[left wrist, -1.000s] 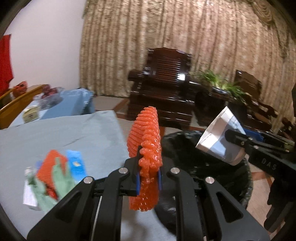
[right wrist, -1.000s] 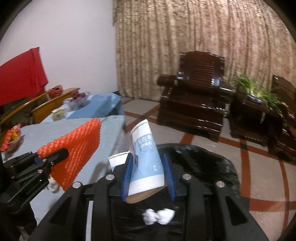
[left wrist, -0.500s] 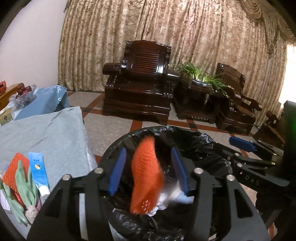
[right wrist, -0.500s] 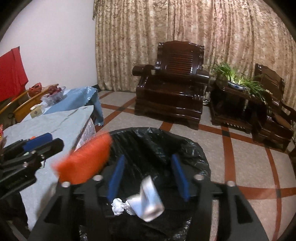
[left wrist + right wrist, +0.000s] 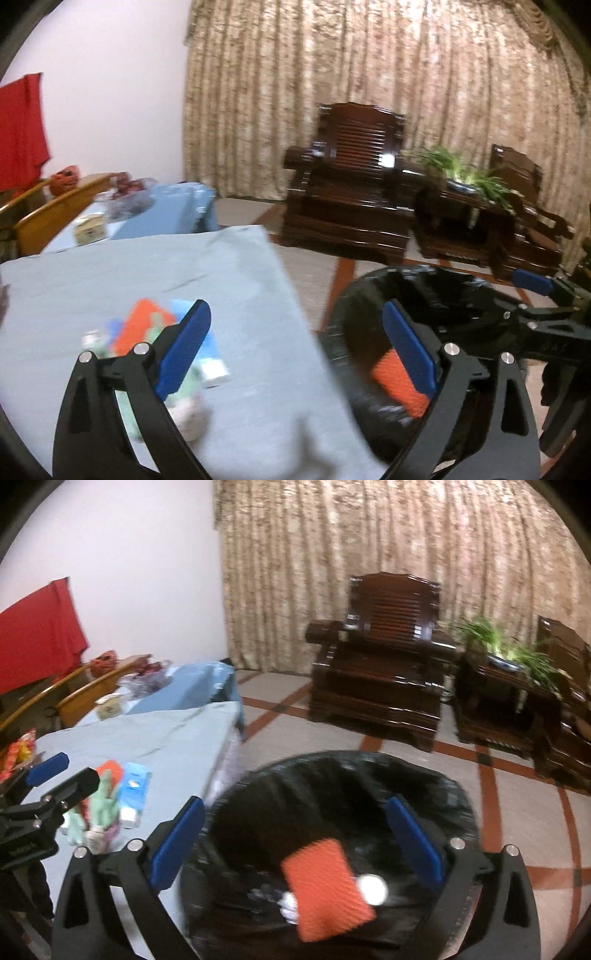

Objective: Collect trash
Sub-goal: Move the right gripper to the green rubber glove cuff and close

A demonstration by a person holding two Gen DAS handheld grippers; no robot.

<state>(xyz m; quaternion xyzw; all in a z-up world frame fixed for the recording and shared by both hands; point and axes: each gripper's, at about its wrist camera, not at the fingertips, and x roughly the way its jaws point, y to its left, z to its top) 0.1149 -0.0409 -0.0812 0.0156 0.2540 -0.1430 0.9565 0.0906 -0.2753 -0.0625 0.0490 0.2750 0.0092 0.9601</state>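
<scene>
Lying in the black-lined bin, the orange foam net rests on top of a paper cup and a scrap of white paper. More trash waits in a small heap on the blue-grey table to the left of the bin: another orange net, a blue tube, a pale green wrapper and some crumpled bits, all touching. These look light, soft and easily crushed; the tube is probably the firmest piece and best pinched across its flat body, while the net and wrappers should take a gentle squeeze anywhere. The left tool has just been opening and stands wide and empty between table edge and bin. The right tool, likewise just opened wide, holds nothing above the bin.
</scene>
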